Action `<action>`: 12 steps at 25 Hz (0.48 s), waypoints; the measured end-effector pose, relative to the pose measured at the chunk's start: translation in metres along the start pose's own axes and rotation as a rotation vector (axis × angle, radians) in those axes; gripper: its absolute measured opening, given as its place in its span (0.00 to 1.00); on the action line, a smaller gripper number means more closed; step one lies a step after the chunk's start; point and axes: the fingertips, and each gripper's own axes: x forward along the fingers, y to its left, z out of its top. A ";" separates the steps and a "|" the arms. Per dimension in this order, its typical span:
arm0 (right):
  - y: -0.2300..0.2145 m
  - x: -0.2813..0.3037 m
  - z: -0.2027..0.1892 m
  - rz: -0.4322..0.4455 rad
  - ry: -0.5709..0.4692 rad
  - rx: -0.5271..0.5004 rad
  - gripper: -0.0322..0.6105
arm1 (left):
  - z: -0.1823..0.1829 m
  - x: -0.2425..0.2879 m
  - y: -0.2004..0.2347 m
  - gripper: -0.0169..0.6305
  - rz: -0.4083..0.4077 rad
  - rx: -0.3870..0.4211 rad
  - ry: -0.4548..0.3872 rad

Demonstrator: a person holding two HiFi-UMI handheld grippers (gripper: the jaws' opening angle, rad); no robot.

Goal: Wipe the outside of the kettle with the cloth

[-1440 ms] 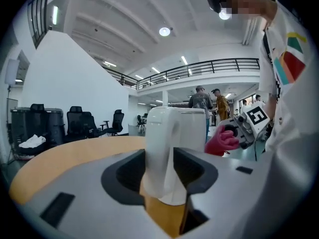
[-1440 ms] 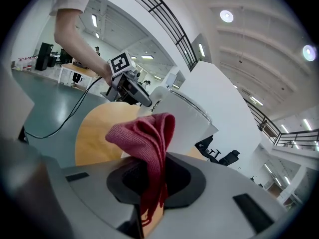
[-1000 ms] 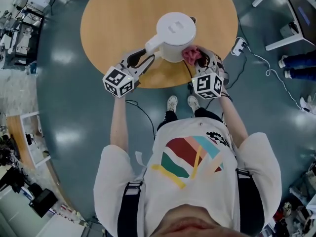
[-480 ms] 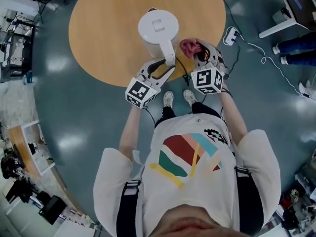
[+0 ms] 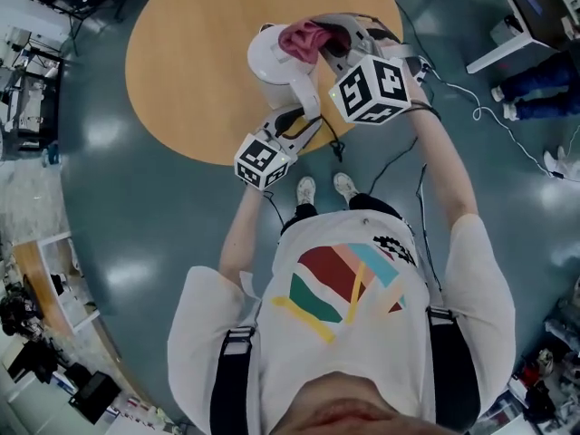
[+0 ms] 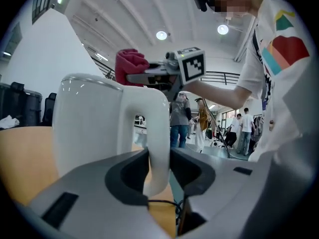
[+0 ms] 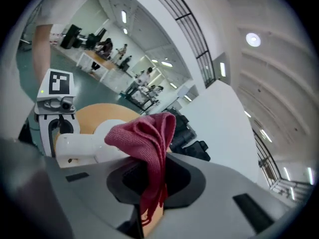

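Observation:
A white kettle (image 5: 272,60) stands on the round wooden table (image 5: 181,53), its handle (image 5: 305,93) pointing toward me. My left gripper (image 5: 297,120) has that handle (image 6: 158,143) between its jaws; they are closing and the pads press on it. The right gripper (image 5: 319,39) is shut on a crumpled red cloth (image 5: 304,37) and holds it just above the kettle's lid. In the right gripper view the cloth (image 7: 147,138) hangs from the jaws, with the kettle (image 7: 84,144) below.
The kettle stands near the table's front edge, close to my feet (image 5: 315,188). A white power strip (image 5: 424,63) with a cable lies on the floor to the right. Several people (image 6: 185,118) stand far behind the table.
The kettle turned so its handle faces me, and the left gripper followed it round. The right gripper rose with the cloth from beside the kettle to above its lid.

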 end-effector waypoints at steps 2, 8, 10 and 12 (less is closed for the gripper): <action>0.000 0.019 0.011 0.099 0.028 -0.090 0.12 | 0.000 0.003 -0.001 0.30 -0.009 -0.010 -0.001; 0.022 0.071 0.032 0.348 0.155 -0.208 0.12 | 0.000 -0.003 0.005 0.29 -0.009 -0.017 -0.013; 0.029 0.084 0.040 0.394 0.192 -0.242 0.12 | 0.004 -0.010 0.009 0.29 -0.010 -0.018 -0.023; 0.032 0.093 0.046 0.407 0.216 -0.272 0.12 | 0.006 -0.014 0.011 0.29 -0.017 -0.017 -0.029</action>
